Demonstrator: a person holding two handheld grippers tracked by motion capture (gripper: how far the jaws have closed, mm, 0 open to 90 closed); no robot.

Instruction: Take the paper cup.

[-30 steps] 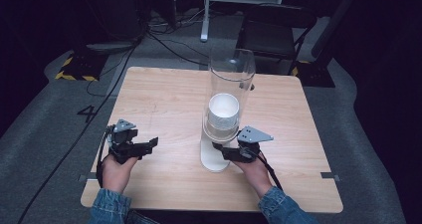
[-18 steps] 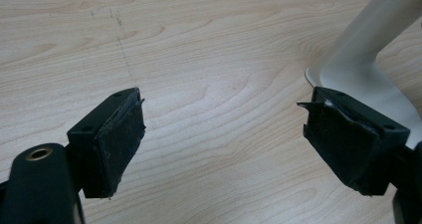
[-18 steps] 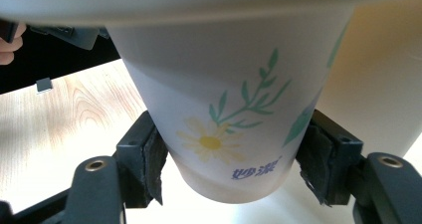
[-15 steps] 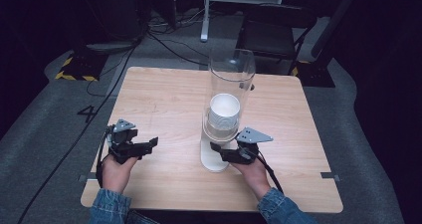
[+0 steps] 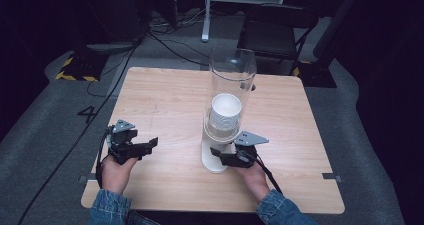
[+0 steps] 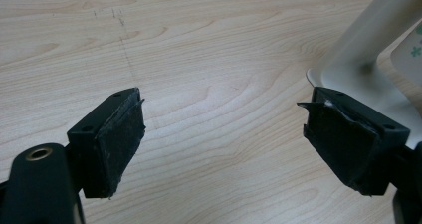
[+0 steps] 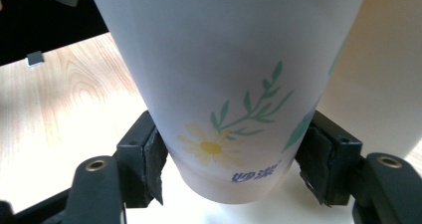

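A clear tall tube (image 5: 232, 80) stands on a white stand (image 5: 212, 157) at the table's middle, with a stack of white paper cups (image 5: 226, 110) inside it. In the right gripper view, the lowest paper cup (image 7: 224, 84), printed with a daisy and green leaves, hangs out of the tube's bottom. My right gripper (image 7: 231, 159) is shut on its lower end, a pad pressed against each side. From above, that right gripper (image 5: 222, 157) sits at the stand's base. My left gripper (image 5: 147, 146) rests low at the table's left, open, with bare wood between its pads (image 6: 119, 134).
The wooden table (image 5: 165, 100) has bare room left of the tube and behind it. The white stand (image 6: 358, 64) rises just beyond the left gripper's far pad. A dark chair (image 5: 277, 30) and cables lie on the floor past the table's far edge.
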